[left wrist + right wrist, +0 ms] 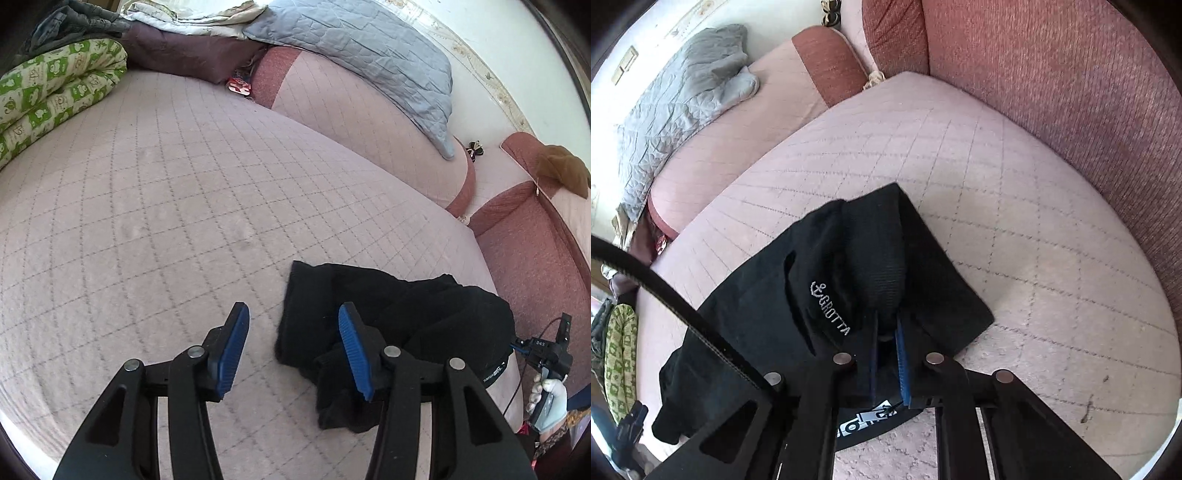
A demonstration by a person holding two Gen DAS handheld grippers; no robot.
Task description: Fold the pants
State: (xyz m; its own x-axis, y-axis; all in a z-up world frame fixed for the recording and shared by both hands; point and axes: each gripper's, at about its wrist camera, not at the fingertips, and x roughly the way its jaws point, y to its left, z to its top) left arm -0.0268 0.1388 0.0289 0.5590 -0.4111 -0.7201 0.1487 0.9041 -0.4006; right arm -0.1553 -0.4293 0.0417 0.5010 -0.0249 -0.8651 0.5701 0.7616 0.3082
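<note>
Left hand-held gripper [293, 341]: blue pads apart, empty, hovering at the left edge of the black pants [399, 314], which lie bunched on the quilted pink bed [166, 203]. Right hand-held gripper [886, 354]: pads together, clamped on a fold of the pants beside the embroidered logo [831, 308]. Likely risk: lifting by this one bunched fold may drag the heap into further tangles. Waistband and leg ends cannot be made out.

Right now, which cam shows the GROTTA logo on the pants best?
Right wrist view: the GROTTA logo sits close and legible on the black pants, beside the right gripper clamping them. Left wrist view shows only the bunched pants, logo hidden.
</note>
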